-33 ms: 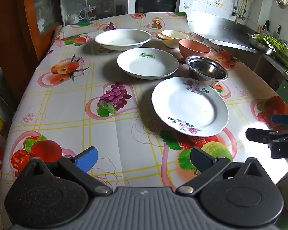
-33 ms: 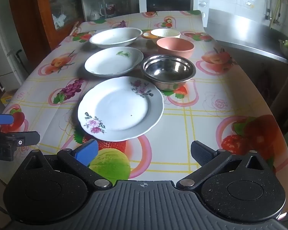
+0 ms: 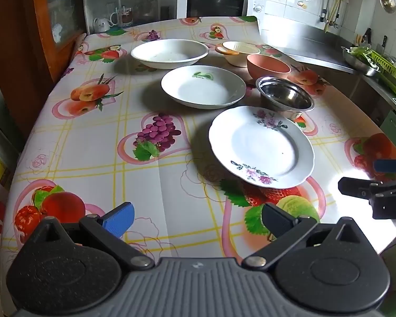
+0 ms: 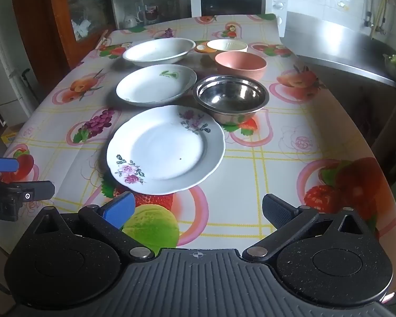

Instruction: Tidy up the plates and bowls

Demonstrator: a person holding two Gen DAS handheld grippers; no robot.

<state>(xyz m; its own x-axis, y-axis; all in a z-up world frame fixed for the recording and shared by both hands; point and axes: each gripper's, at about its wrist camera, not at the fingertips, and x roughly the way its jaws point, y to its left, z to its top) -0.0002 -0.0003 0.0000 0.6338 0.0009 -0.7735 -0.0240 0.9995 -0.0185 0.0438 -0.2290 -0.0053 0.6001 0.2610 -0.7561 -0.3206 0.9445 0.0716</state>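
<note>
Table (image 4: 290, 142) before me: floral plate (image 4: 166, 150) nearest, steel bowl (image 4: 231, 100) just behind; my left gripper (image 3: 196, 218) and right gripper (image 4: 196, 211) hover, jaws wide, empty.

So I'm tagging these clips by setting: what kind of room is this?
Most likely a home kitchen: a microwave stands behind the table with its fruit-print cloth, a steel counter runs along the tiled wall, and a dish rack sits at its end.

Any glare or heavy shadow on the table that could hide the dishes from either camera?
Left wrist view: bright glare washes out the tablecloth near the right edge, clear of the flowered plate. Right wrist view: even light, soft shadows left of the dishes, reflections inside the steel bowl; fisheye bends the table's edges.
</note>
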